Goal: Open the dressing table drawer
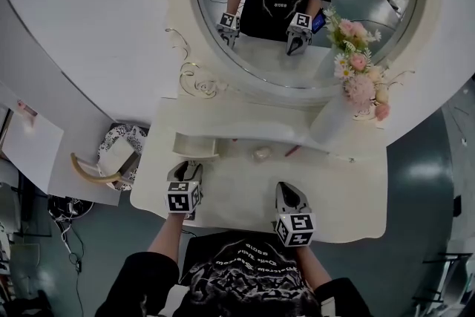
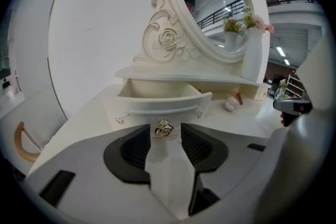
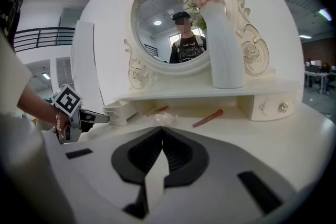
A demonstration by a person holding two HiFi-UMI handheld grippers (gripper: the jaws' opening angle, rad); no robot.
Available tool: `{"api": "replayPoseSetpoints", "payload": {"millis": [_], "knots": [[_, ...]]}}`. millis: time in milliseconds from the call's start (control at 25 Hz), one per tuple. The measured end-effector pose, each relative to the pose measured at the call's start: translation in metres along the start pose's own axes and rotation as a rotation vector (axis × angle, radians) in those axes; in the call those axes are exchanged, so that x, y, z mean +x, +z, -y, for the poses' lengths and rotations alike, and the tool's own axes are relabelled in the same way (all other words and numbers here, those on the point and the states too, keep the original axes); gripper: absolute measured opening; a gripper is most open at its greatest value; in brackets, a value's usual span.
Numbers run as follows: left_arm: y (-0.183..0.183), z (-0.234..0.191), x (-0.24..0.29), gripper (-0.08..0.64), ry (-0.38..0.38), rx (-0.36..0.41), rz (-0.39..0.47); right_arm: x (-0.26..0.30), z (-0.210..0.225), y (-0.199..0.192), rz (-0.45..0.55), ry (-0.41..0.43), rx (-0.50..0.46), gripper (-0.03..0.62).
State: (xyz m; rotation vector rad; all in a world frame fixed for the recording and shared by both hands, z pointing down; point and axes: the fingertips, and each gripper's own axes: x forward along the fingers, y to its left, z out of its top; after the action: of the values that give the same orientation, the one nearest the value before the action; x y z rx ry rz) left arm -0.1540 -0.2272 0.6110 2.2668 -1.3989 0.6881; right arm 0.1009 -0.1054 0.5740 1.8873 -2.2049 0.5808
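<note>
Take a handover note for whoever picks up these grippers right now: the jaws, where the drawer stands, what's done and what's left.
Left gripper: jaws apart on either side of the knob, not pressing on it.
Right gripper: jaws together, empty, over the table.
Drawer: the left one, pulled well out from under the shelf.
Done: the drawer is open.
Left: probably just back the left gripper off the knob. The right drawer is shut and untouched.
</note>
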Motion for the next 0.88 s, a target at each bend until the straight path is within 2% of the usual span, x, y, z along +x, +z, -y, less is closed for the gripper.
{"api": "replayPoseSetpoints", "payload": {"millis": [160,400,640,880], "knots": [[-0.003,-0.001,-0.004,0.200,-0.002,-0.051,0.014,0.000,-0.001,-0.001,-0.007,0.007,0.001,0.011],[-0.007,0.007,-0.017,0.204,-0.016,-0.187,0.065,0.002,-0.003,-0.005,-0.026,0.021,-0.001,0.011],[-0.022,0.032,-0.027,0.204,-0.036,-0.161,0.056,0.000,-0.006,-0.009,-0.039,0.034,-0.008,0.011],[-0.020,0.075,-0.041,0.176,-0.155,-0.085,0.087,0.000,-0.008,-0.010,-0.052,0.052,-0.023,0.011]]}}
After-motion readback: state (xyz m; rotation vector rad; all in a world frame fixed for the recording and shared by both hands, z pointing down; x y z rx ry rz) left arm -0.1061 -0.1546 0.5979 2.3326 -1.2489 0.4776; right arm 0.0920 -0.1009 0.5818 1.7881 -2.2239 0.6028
